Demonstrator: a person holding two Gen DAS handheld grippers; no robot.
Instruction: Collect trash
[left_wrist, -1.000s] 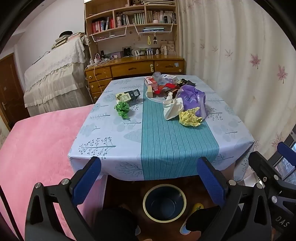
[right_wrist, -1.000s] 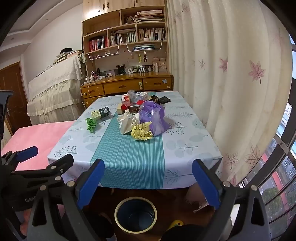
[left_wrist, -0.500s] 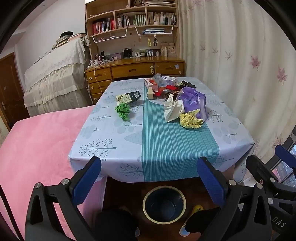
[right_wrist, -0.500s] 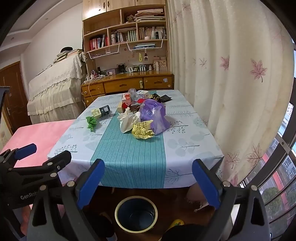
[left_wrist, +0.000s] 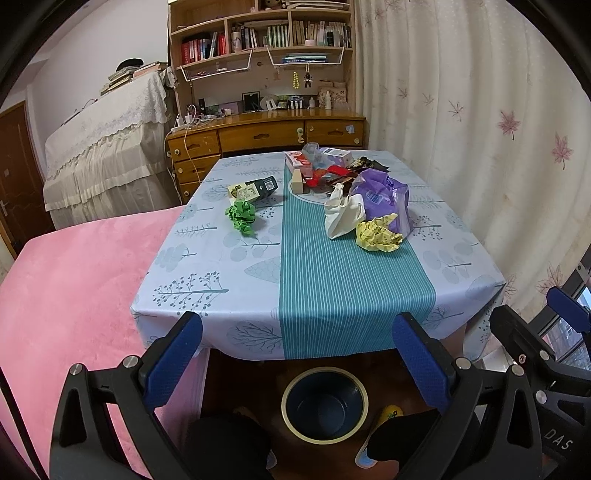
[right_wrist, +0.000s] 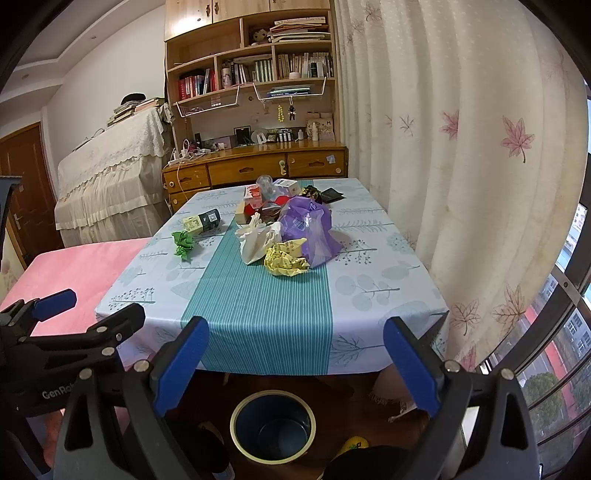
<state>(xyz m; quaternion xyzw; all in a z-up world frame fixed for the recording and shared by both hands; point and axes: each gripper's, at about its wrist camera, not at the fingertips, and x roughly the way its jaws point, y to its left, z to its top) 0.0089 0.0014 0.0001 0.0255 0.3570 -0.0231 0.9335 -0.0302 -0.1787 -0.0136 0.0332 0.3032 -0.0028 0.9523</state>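
Cluttered counter (left_wrist: 332, 288) carries trash (left_wrist: 376, 232) at twelve o'clock; left claw (left_wrist: 297, 354) and right claw (right_wrist: 295, 354) hang wide apart, empty, above the bin (left_wrist: 325, 404).

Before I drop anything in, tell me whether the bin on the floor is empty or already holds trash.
Empty, as far as shown. The bin stands upright below the table edge, and both wrist views look down to its bare dark blue bottom.

The near half of the table's blue leaf-print cloth (left_wrist: 207, 273) with its teal striped runner (left_wrist: 343, 280) lies bare. Beyond, a crumpled yellow paper ball (left_wrist: 378, 234), white bag (left_wrist: 343, 214) and purple plastic bag (left_wrist: 384, 195) crowd the right; a crumpled green paper wad (left_wrist: 242, 216) sits apart, left.
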